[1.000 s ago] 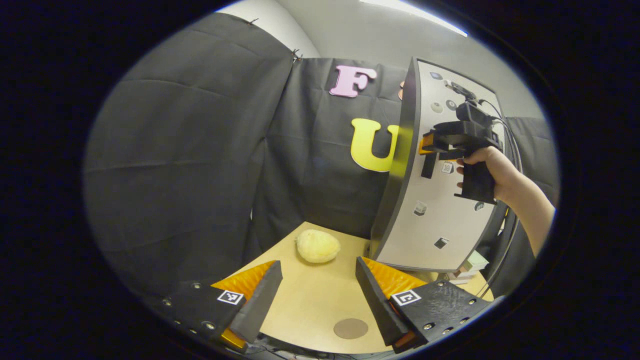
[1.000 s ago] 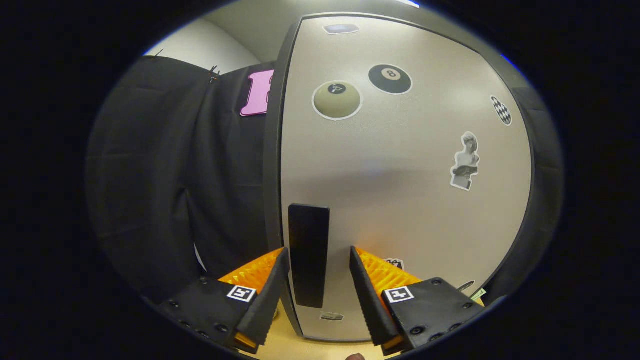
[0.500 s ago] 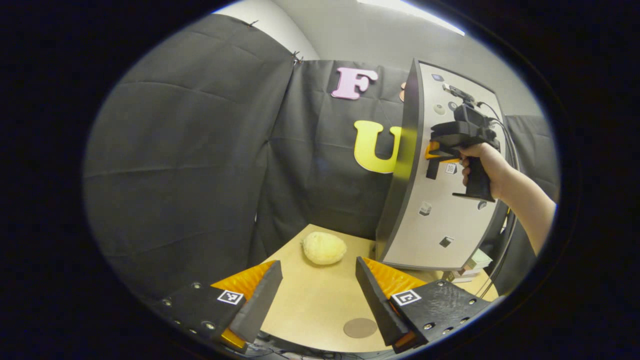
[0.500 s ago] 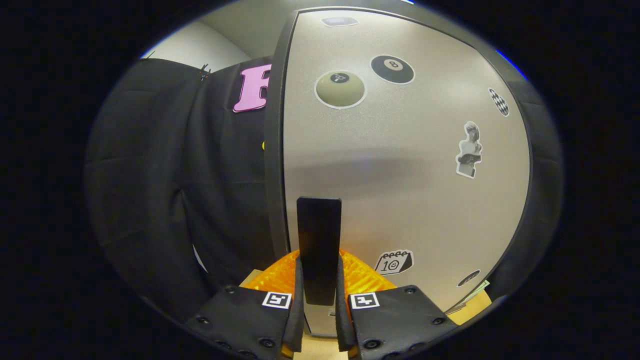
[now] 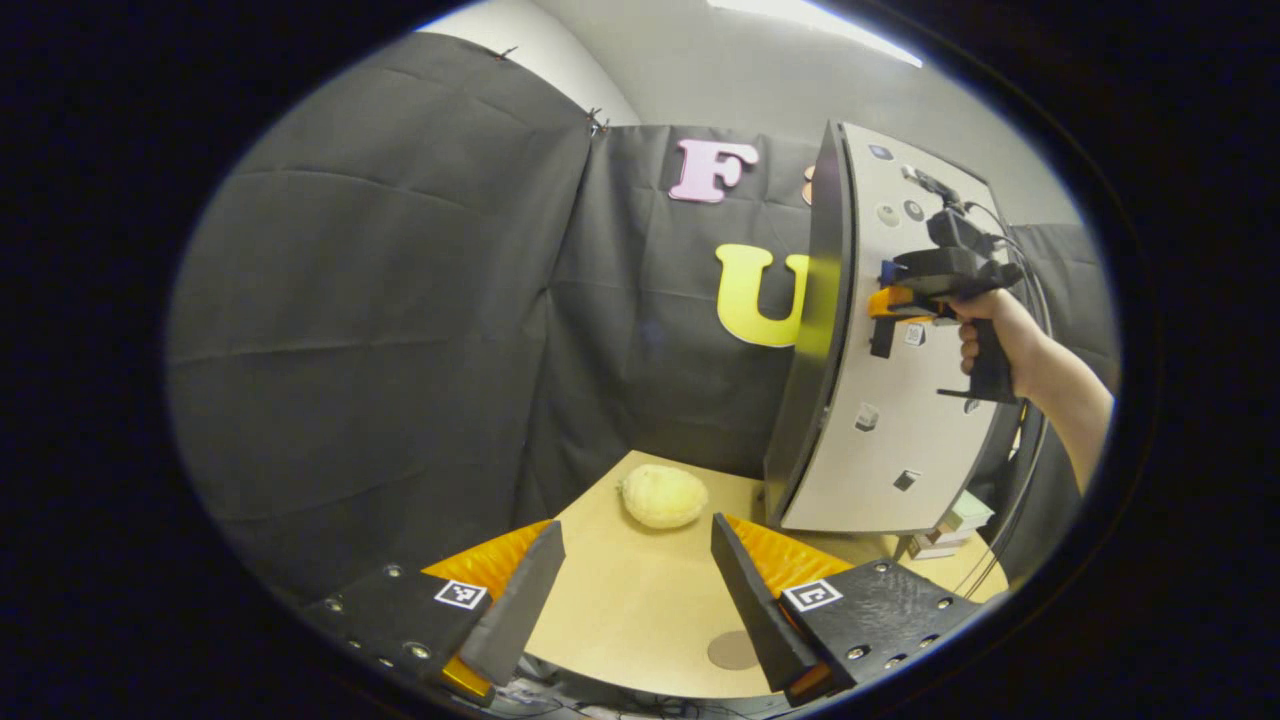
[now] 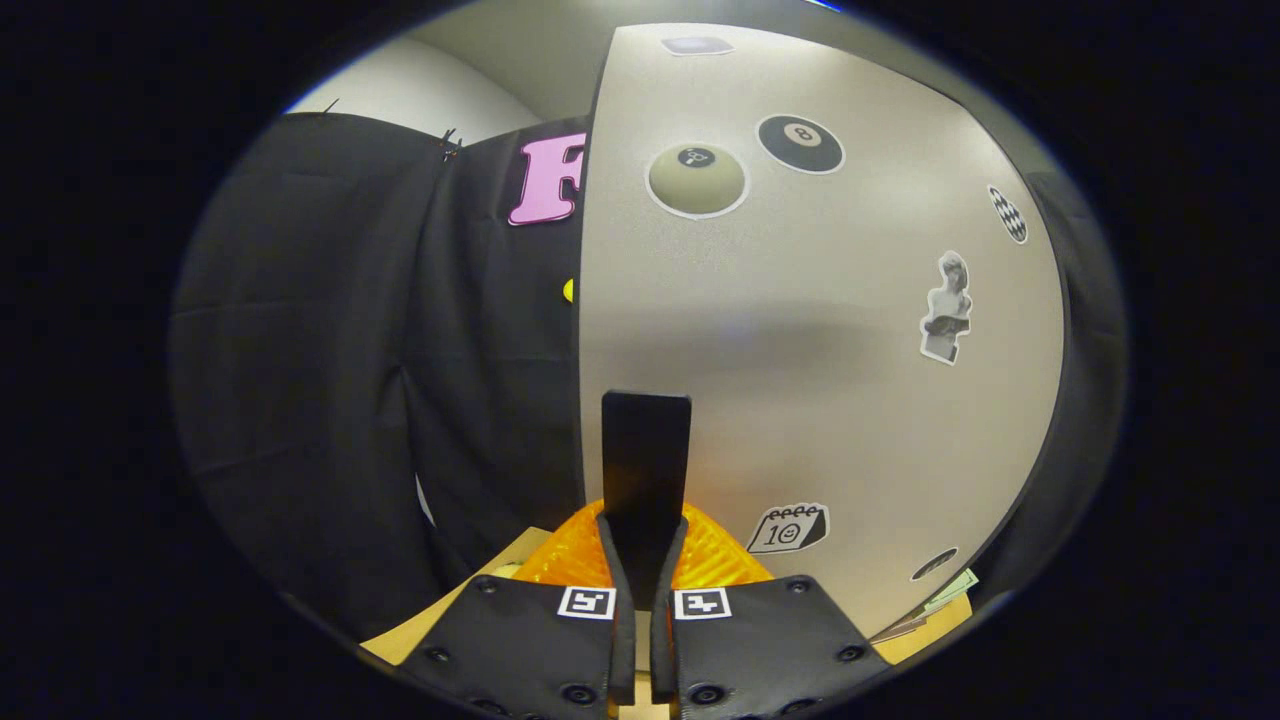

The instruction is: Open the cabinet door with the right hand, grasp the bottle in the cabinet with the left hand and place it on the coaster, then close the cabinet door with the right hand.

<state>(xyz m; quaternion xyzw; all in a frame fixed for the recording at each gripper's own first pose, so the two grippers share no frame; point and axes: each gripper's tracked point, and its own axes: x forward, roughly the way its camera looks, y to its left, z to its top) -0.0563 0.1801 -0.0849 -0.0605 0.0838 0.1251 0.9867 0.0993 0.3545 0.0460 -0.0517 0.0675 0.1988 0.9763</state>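
Both right tongs point(image 6: 640, 560) on door handle point(image 6: 645, 450)

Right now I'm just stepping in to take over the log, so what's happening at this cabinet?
A person is working on the cabinet door with the right gripper, which is clamped on the door's dark handle. In the left gripper view the door looks slightly ajar. The left gripper hangs open over the table, near the round coaster and a pale yellow lump.
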